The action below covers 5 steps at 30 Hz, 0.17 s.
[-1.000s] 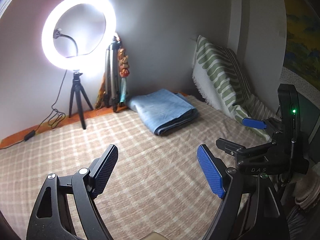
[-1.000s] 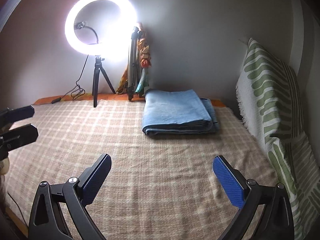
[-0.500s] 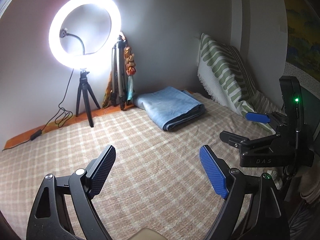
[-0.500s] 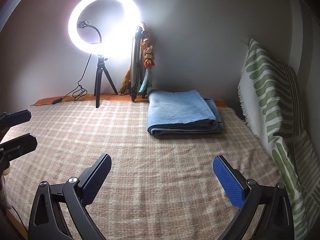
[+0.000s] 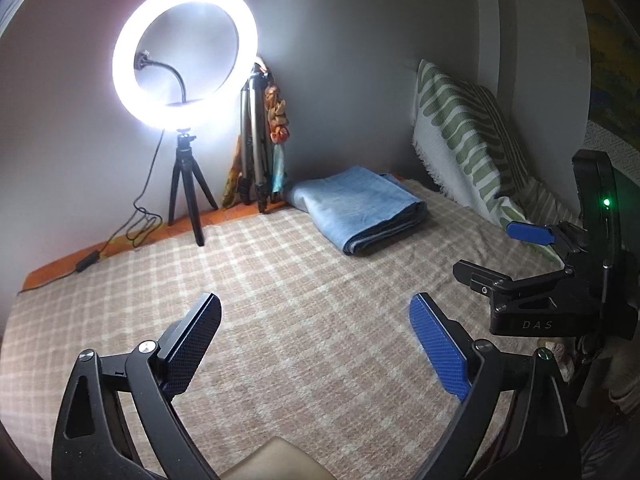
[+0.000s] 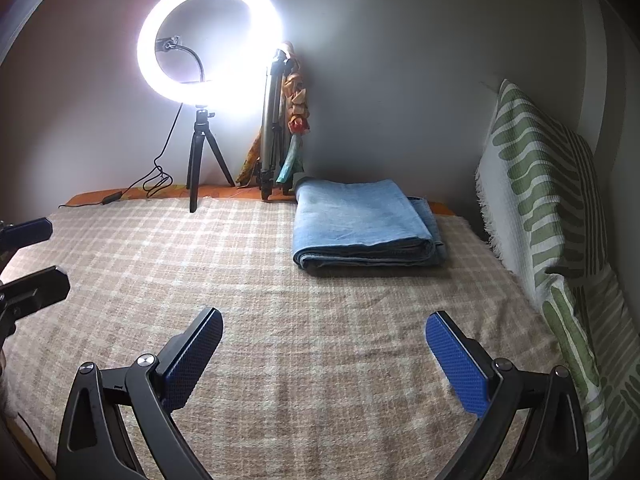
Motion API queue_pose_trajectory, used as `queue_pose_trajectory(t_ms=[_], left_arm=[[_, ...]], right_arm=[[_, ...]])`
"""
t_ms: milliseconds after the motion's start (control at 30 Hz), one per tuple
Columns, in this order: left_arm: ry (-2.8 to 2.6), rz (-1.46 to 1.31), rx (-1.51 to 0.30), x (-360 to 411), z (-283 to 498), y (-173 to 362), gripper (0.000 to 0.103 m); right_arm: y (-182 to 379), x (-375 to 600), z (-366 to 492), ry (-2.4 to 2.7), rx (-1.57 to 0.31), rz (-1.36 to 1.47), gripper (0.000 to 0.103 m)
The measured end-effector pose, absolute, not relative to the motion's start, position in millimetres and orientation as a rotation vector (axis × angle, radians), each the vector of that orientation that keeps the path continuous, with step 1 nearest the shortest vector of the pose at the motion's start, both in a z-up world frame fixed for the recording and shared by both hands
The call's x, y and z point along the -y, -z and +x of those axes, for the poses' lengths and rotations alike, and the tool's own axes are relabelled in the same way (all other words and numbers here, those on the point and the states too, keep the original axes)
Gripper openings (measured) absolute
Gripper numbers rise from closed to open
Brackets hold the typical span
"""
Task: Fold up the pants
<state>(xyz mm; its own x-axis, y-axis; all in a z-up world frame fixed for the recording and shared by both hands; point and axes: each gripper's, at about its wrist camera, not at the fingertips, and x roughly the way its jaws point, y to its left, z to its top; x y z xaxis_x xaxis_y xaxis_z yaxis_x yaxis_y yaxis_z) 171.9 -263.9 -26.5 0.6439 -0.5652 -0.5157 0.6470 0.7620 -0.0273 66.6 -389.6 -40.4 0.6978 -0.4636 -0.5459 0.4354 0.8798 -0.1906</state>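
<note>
Pants of light blue denim, folded into a thick rectangle, lie at the far edge of my beige checked bedspread, toward its far right corner, just beside the folded silver tripod. My left gripper hangs above the near part of the bedspread, spread wide and holding nothing. My right gripper is likewise wide apart and bare, well short of the pants.

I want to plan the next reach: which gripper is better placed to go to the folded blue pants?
Right, probably. From the right gripper the pants lie almost straight ahead; from the left gripper they sit off to its right. Both are open and empty.
</note>
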Motion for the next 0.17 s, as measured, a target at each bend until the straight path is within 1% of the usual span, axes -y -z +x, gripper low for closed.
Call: queue_pose_trajectory(t_ms=[167], left_arm=[[0.699, 0.151, -0.538, 259.6, 173.8, 26.5, 0.095]], right_arm=[[42.6, 386.0, 70.7, 0.495, -0.629, -0.060, 0.103]])
